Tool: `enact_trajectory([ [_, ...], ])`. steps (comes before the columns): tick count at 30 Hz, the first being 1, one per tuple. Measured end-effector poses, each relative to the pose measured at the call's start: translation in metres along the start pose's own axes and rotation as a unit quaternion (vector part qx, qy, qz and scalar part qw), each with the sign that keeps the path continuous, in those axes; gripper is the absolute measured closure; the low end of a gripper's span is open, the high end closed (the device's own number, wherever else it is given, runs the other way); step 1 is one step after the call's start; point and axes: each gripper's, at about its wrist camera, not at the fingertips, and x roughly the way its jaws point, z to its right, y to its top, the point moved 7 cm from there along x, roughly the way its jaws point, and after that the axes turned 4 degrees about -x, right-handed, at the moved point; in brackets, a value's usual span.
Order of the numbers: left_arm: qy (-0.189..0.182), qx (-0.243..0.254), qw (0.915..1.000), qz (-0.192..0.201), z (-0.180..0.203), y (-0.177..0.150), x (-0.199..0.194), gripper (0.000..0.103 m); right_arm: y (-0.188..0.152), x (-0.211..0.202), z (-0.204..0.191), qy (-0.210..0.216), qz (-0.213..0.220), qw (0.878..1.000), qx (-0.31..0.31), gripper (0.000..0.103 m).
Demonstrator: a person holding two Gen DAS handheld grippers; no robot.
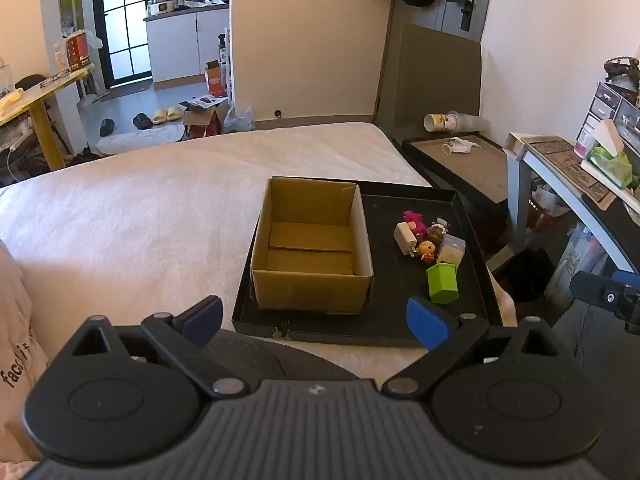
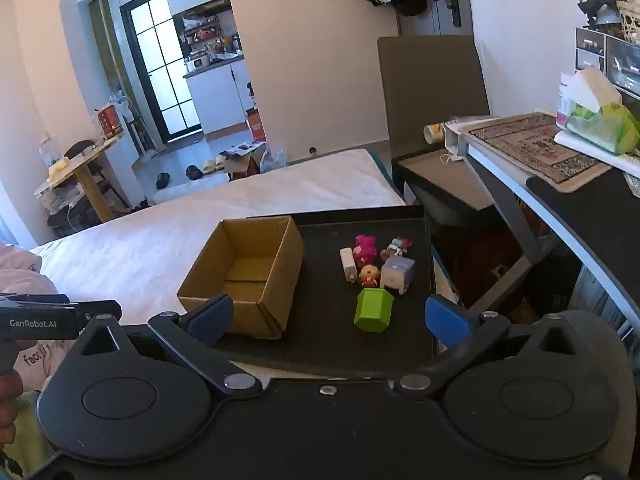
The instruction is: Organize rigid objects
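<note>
Toys sit right of the empty cardboard box (image 2: 248,276).
Your right gripper (image 2: 328,316), fingers released, is nearest the green block (image 2: 374,310), just ahead; left gripper (image 1: 316,320) also released.

Both wrist cameras are looking forward from the near side, left camera sitting left of the right, sharing the black tray (image 1: 472,240) (image 2: 424,248) and cardboard box (image 1: 308,288) (image 2: 224,300) nearby.

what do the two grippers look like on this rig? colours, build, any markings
Both match: the left gripper and right gripper have matte black bodies with ribbed tops, two round black hubs, black link arms with silver pivot pins, triangular cut-outs, and blue pads on the fingertips. Seen from the right wrist, the left unit's side carries white "GenRobot.AI" lettering. No cables visible.
</note>
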Motion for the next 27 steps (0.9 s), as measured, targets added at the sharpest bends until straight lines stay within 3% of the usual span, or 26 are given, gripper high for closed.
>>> enact_trajectory([
  [5, -0.003, -0.005, 1.0000, -0.003, -0.001, 0.000, 0.000, 0.005, -0.002, -0.005, 0.005, 0.001, 0.016, 1.000, -0.002, 0.000],
  [8, 0.000, -0.002, 1.0000, -0.003, 0.002, -0.004, -0.006, 0.005, -0.002, -0.002, 0.002, -0.006, -0.006, 1.000, -0.003, 0.000],
  [27, -0.002, 0.000, 1.0000, -0.008, 0.003, -0.002, -0.001, 0.005, -0.009, 0.001, 0.000, -0.008, -0.024, 1.000, -0.012, 0.000],
])
